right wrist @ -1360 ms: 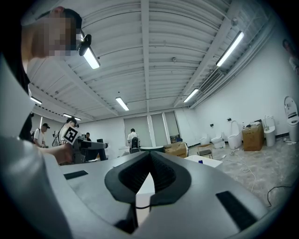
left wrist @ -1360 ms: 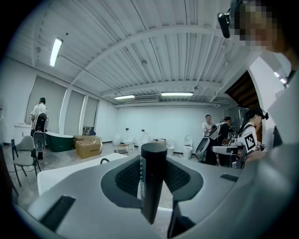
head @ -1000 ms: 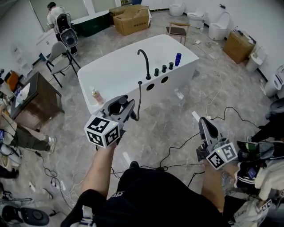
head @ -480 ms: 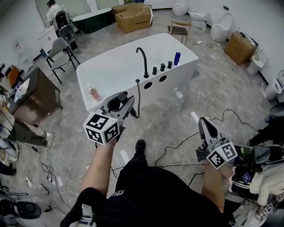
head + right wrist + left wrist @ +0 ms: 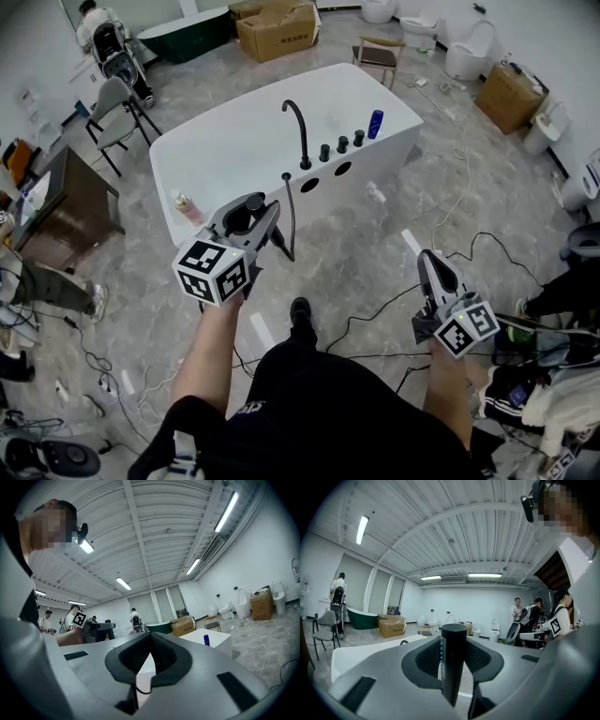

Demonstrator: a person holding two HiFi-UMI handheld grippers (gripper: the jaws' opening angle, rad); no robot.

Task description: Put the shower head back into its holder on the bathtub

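At the lower left of the head view, the shower head [image 5: 453,667] is seen clenched by its black handle between the jaws of the left gripper [image 5: 270,228]. It is carried roughly level and aimed toward the tub, apparently so that the handle can be presented end-on to its fitting. At the lower right, the right gripper [image 5: 427,262] is held with its jaws pressed together on nothing, kept out to the side and seemingly spare for this step. From the held handle a black hose [image 5: 292,214] is trailed up to a small fitting [image 5: 288,175] on the near rim of the white bathtub [image 5: 234,141]; its slack, it is judged, must be minded to avoid a snag. Loose cables [image 5: 375,314] are strewn over the grey floor between the person and the tub, a likely tripping hazard. On the rim, a black spout [image 5: 298,131], a row of knobs [image 5: 342,144] and a blue bottle [image 5: 376,124] are set well apart from the handle. Which fitting is the holder cannot be told, and the return is judged not yet made. A cardboard box [image 5: 277,28] is left at the top of the frame.
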